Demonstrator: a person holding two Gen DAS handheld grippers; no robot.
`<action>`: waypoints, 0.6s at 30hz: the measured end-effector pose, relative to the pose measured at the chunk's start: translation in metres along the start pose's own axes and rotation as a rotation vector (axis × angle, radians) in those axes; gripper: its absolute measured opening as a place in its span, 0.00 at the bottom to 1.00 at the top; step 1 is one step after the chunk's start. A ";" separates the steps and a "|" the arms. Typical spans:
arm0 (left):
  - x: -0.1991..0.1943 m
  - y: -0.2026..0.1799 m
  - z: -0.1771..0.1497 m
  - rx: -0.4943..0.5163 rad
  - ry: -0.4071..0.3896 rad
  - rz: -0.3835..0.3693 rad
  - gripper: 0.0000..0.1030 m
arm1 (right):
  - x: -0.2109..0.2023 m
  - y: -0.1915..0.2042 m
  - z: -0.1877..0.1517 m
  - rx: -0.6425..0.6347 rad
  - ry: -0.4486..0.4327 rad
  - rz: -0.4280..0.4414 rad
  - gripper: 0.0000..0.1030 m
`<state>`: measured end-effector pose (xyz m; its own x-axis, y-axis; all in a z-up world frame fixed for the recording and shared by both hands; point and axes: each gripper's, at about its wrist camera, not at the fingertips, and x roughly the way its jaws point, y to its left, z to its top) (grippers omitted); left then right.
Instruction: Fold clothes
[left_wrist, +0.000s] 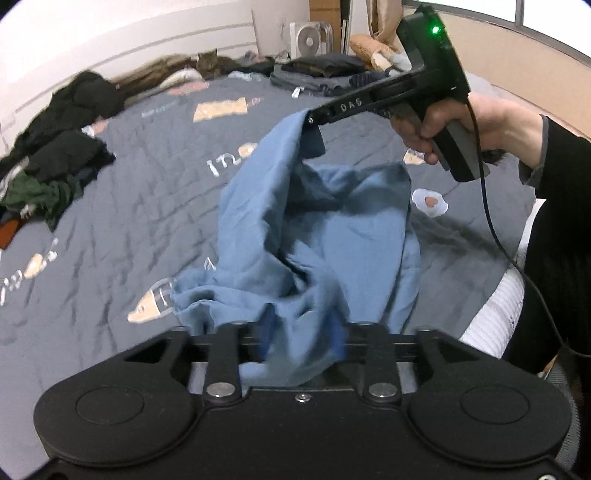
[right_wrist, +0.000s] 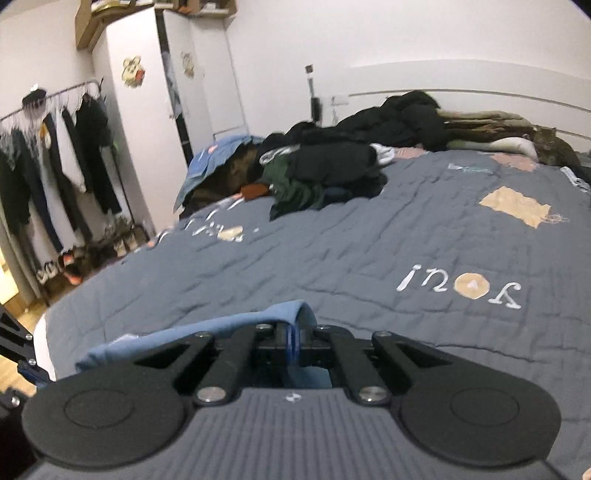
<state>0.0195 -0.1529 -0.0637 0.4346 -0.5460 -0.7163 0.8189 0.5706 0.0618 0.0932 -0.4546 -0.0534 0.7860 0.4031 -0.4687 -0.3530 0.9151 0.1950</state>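
right gripper (left_wrist: 314, 120) clamped shut on the top edge of a blue garment (left_wrist: 317, 236), lifting it above the bed; seen in the left wrist view at 1 o'clock, gripped by a bare hand (left_wrist: 443, 125) with a dark sleeve, pointing toward 9 o'clock and a little down. raised letters "das" readable on its black arm; green light lit on its top. left gripper (left_wrist: 303, 343) at 6 o'clock, jaws part open, blue cloth lying loosely between them, blurred; cannot tell whether pinched. garment draped from 12 down to 6 o'clock, bunched, lower part resting on the grey quilt (left_wrist: 110, 229). white stitched letters on the quilt, upside down, reading roughly "inoj". dark clothes pile (left_wrist: 62, 147) at 9 o'clock; folded stack (left_wrist: 317, 70) at 12.
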 end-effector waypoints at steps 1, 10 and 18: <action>-0.001 -0.001 0.002 0.006 -0.010 0.001 0.47 | -0.002 -0.003 0.001 0.010 -0.004 -0.009 0.01; 0.022 -0.026 0.016 0.072 -0.030 -0.053 0.50 | -0.043 -0.031 0.023 0.147 -0.129 0.005 0.01; 0.054 -0.038 0.010 0.157 0.082 -0.070 0.11 | -0.054 -0.046 0.027 0.220 -0.181 -0.001 0.01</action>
<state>0.0153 -0.2100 -0.0977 0.3481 -0.5255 -0.7763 0.8972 0.4268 0.1134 0.0807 -0.5180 -0.0144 0.8712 0.3797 -0.3111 -0.2494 0.8882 0.3859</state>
